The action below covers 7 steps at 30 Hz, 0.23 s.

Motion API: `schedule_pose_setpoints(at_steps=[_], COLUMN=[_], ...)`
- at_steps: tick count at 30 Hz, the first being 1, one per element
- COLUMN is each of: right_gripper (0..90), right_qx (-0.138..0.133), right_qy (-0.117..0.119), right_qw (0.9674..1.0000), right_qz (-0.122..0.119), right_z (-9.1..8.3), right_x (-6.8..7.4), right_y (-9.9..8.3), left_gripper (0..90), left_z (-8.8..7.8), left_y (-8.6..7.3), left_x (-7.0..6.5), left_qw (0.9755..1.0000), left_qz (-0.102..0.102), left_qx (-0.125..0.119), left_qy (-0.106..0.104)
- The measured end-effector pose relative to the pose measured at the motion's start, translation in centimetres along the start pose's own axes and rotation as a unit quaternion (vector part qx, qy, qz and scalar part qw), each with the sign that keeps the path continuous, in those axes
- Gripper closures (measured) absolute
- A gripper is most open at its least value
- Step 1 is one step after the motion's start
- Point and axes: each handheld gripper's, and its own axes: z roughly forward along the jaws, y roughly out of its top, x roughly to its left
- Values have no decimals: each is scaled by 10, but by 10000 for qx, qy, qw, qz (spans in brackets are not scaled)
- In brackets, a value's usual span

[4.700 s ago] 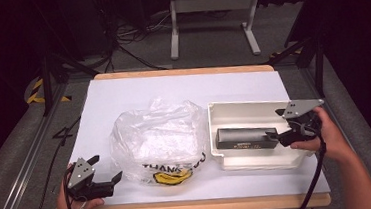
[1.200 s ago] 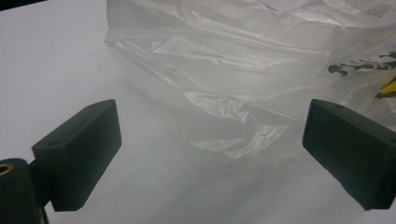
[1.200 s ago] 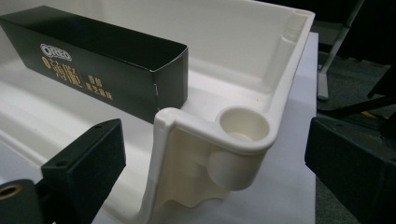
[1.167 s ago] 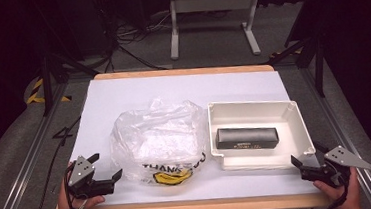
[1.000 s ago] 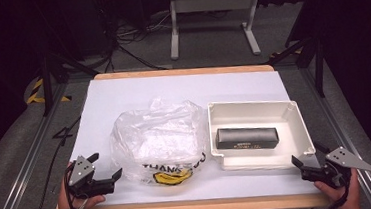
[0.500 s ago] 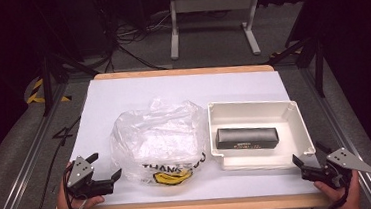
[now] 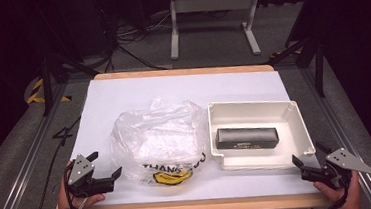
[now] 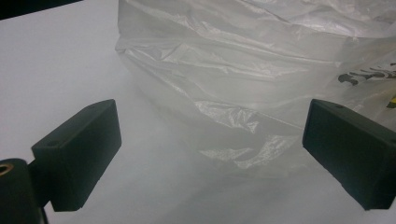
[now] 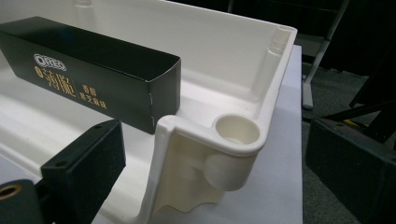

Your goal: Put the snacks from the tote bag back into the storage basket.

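On the white-covered table (image 7: 137,93), the biggest thing is the crumpled clear plastic bag (image 7: 158,139), lying left of centre with its printed end and yellow smiley turned toward the near edge, probably so its mouth faces the person. Just right of it, touching or nearly so, sits the white tray (image 7: 295,121), and the black box (image 7: 247,137) lies flat inside it, lengthwise left to right, apart from the walls; I take it the box is parked there ready for bagging. The left gripper (image 7: 107,177) rests at the near left corner, jaws spread wide and empty, aimed at the bag's near-left side. The right gripper (image 7: 304,167) rests at the near right, jaws likewise spread and gripping nothing, pointed at the tray's near right corner post (image 9: 236,129). Both look parked at rest rather than mid-reach.

The white sheet is smooth with a wooden rim (image 7: 181,71) showing at the far and near edges. Beyond lies dim grey floor with cables (image 7: 128,39) and a pale metal stand (image 7: 211,12).
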Motion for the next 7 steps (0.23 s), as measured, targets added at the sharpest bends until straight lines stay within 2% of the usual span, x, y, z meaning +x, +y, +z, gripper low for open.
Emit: schedule_pose_setpoints(at_steps=[7], right_gripper=[54], right_qx=[-20], right_qy=[-78], right_qw=[10000], right_qz=[-8], right_z=[-3], right_x=[0], right_y=[0], left_gripper=[54], left_z=[3], left_y=[1], left_x=[1], left_qw=[10000], left_qz=[-27], left_qx=[27], left_qy=[-15])
